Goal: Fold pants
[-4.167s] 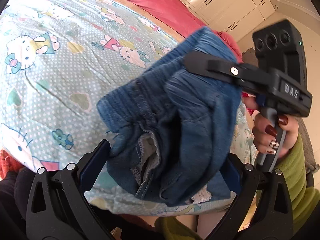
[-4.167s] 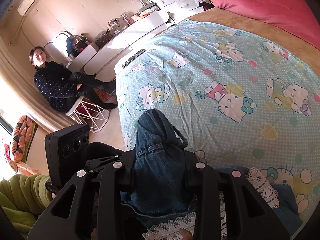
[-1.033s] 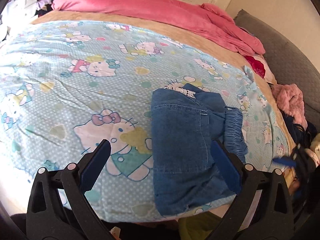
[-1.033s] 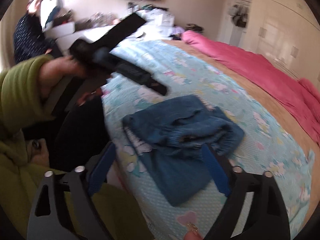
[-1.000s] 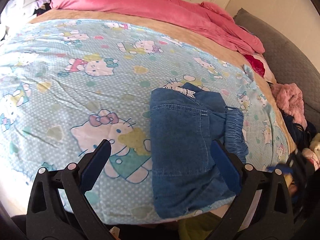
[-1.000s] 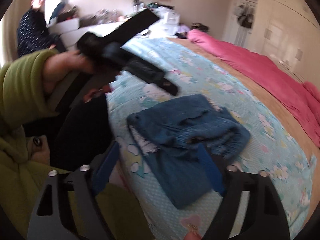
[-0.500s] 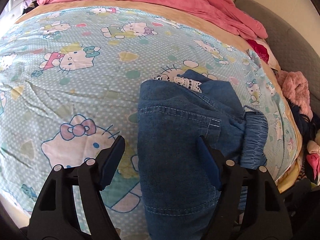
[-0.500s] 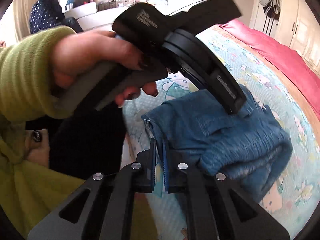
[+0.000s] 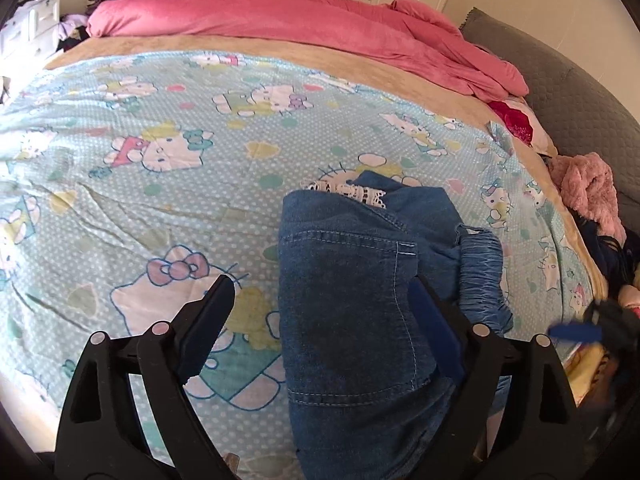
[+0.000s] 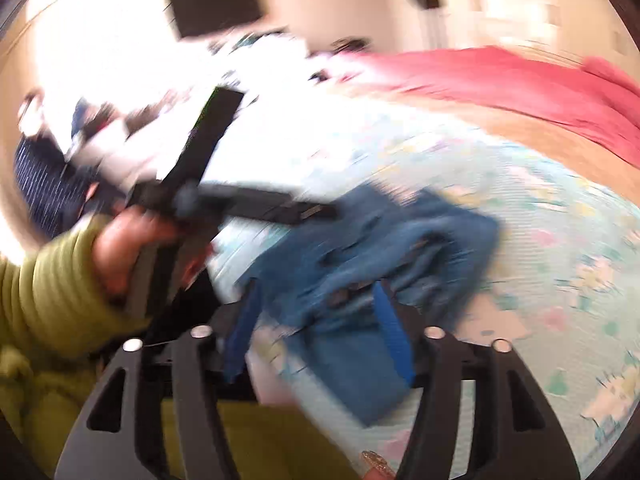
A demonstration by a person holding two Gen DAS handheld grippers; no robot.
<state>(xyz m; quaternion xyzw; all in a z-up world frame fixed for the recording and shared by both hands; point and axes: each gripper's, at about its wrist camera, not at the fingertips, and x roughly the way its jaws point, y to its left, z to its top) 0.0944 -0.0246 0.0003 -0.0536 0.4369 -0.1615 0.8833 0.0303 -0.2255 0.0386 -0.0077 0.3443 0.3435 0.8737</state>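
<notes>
The pants (image 9: 352, 300) are blue denim, folded into a compact packet with a stitched back pocket on top, a strip of white lace showing at the far edge and a gathered elastic waistband on the right side. They lie near the front edge of the bed, on a light blue cartoon sheet (image 9: 160, 168). There is one pair of pants, one pink blanket (image 9: 280, 16) at the far side of the bed, and two grippers. The left gripper (image 9: 324, 312) hangs over the pants with its jaws wide and opening; the pads do not press the cloth. The right gripper (image 10: 316, 332) is blurred, its jaws are also opening above the pants, holding nothing.
</notes>
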